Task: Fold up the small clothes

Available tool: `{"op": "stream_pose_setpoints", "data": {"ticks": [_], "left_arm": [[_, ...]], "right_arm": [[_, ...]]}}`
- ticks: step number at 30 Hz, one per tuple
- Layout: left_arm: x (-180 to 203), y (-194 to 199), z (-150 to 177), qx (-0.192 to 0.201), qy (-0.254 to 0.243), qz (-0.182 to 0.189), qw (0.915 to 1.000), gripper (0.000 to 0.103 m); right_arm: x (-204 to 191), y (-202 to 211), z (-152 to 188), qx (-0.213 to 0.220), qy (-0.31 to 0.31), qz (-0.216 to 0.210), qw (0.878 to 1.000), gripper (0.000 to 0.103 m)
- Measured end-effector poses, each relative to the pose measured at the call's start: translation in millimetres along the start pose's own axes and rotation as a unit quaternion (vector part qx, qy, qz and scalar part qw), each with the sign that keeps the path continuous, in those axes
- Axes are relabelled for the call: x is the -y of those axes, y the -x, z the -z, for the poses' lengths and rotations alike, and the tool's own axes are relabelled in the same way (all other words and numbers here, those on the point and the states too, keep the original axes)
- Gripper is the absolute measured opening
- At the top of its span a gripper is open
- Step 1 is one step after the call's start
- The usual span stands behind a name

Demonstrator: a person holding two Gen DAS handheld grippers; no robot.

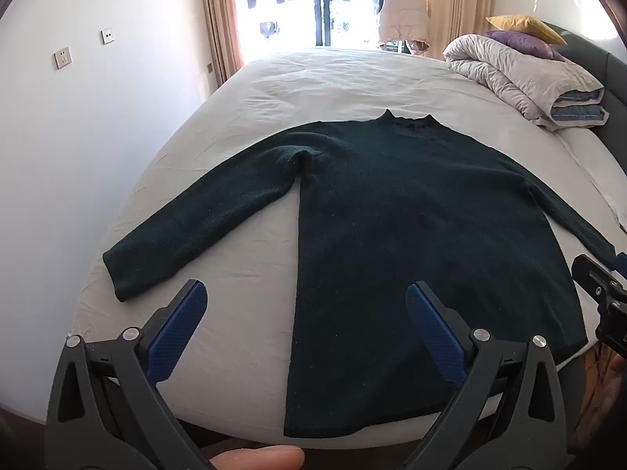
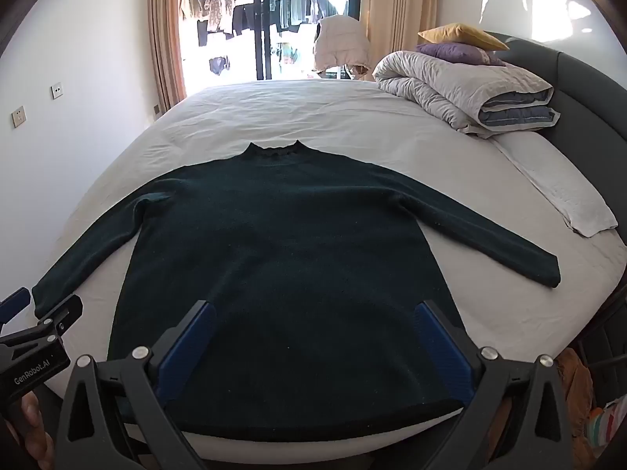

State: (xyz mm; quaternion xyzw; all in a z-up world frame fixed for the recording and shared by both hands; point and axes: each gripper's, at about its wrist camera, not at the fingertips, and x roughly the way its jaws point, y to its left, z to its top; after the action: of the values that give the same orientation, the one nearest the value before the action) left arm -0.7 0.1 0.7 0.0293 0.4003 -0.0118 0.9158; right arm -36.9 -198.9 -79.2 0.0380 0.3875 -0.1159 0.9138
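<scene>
Dark-green knit sweater lies flat on bed, sleeves spread, hem at near edge, collar away; left gripper and right gripper hover over hem, both spread wide, empty; folding looks unstarted; next likely needs a sleeve brought across the body.

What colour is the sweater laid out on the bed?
Very dark green, plain, no pattern: the sweater shows best in the right wrist view.

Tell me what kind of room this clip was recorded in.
A home bedroom, most likely. A dark green sweater lies spread flat on a large bed with a folded duvet and cushions by the padded headboard; laundry hangs outside the curtained balcony door.
</scene>
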Motion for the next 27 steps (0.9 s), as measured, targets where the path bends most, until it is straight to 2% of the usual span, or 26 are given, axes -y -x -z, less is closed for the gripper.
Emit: {"op": "stream_pose_setpoints", "data": {"ticks": [11, 27], "left_arm": [[0, -10, -2, -0.018, 0.004, -0.001, 0.9998, 0.103], [0, -15, -1, -0.021, 0.004, -0.001, 0.9998, 0.103]], "right_arm": [[0, 0, 1, 0.001, 0.0, 0.0, 1.0, 0.103], [0, 0, 2, -0.001, 0.002, 0.001, 1.0, 0.103]]}}
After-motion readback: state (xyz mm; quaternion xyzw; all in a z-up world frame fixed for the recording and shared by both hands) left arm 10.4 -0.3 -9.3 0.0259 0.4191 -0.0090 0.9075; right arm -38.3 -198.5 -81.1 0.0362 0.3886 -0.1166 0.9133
